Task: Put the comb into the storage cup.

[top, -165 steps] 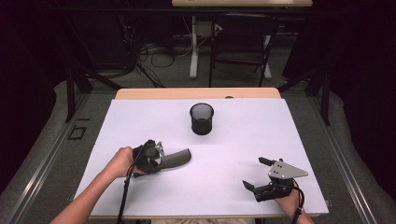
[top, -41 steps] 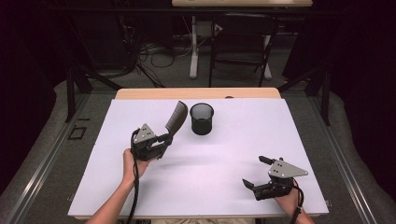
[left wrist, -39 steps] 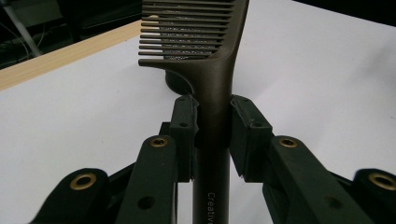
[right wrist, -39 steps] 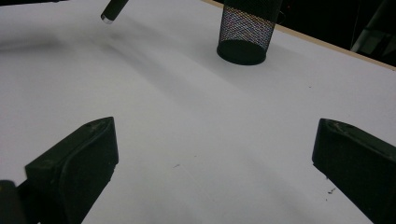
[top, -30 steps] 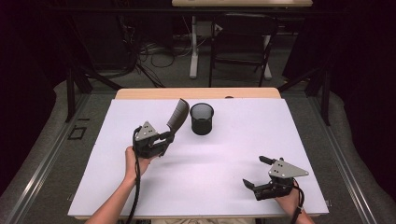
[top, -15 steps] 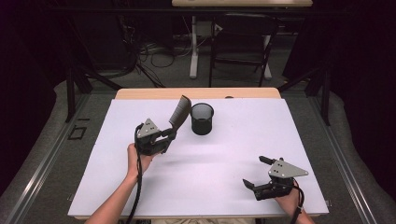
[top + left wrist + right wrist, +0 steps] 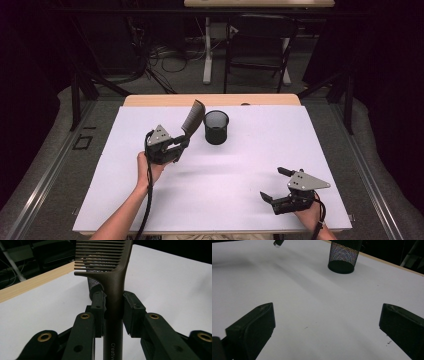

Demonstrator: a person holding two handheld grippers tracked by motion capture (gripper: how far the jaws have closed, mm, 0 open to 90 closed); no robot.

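The comb [image 7: 193, 116] is pinched by its handle in the left claw [image 7: 183, 142], teeth raised for lowering into the mesh cup [image 7: 216, 127] just beyond; the right claw [image 7: 274, 184] is spread, idle on the desk [image 7: 240, 200].

A black mesh cup [image 7: 216, 127] stands alone near the far edge of the white table [image 7: 250, 170]. Bare surface lies open all around it. A comb [image 7: 193, 116], held raised and tilted, sits just left of the cup's rim.

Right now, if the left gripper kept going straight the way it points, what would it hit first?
Probably the black mesh cup: the left gripper aims the comb toward it, though depth is unclear.
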